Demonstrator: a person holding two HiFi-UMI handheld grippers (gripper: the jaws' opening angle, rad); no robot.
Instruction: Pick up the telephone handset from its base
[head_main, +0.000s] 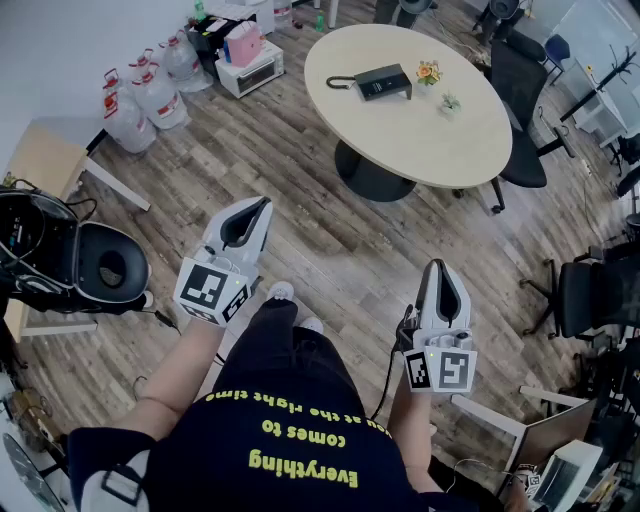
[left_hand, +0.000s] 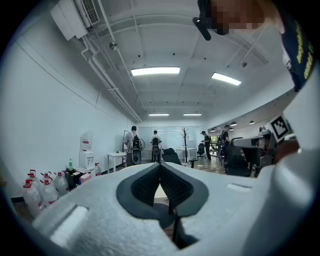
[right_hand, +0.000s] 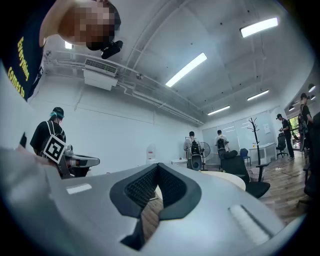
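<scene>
On the round desk (head_main: 450, 150) the telephone (head_main: 381, 82) lies well ahead, between the left gripper (head_main: 260, 206) and right gripper (head_main: 438, 266); both are closed, empty, neither clearly nearer.

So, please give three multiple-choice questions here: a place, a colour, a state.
1. Where is the telephone?
A on a shelf
B on the round table
C in a gripper

2. What colour is the telephone?
A black
B red
C white

3. The left gripper and right gripper are:
A wide open
B shut, empty
C holding something

Answers:
1 B: it lies on the tabletop.
2 A: its body is black.
3 B: each gripper view shows the pads together, nothing between.
</scene>
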